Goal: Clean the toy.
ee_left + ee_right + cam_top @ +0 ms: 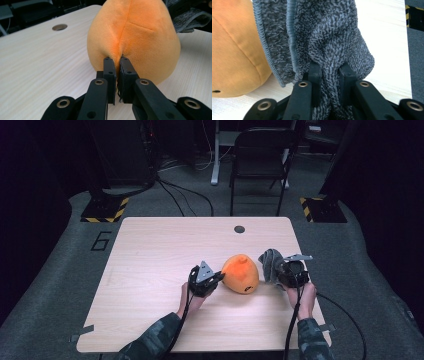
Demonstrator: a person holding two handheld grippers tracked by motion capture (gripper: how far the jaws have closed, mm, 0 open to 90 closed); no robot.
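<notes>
On table centre, high view: orange plush (240, 274) sits between left gripper (218, 279) and right gripper (280, 270), grey cloth (270, 261) at its right | left gripper view: jaws pinch plush fabric (135, 37) | right gripper view: jaws clamped on cloth (329, 37), plush (234, 57) left.

Both tools (220, 279) (280, 270) clamped tight

The orange toy (140, 37) is soft, short-pile plush with stitched seams. The grey cloth (332, 37) is rough, looped terry with a stitched hem. The table (150, 250) looks like pale, matt wood-grain laminate. The gripper jaws are matt black plastic with brass-coloured rivets.
</notes>
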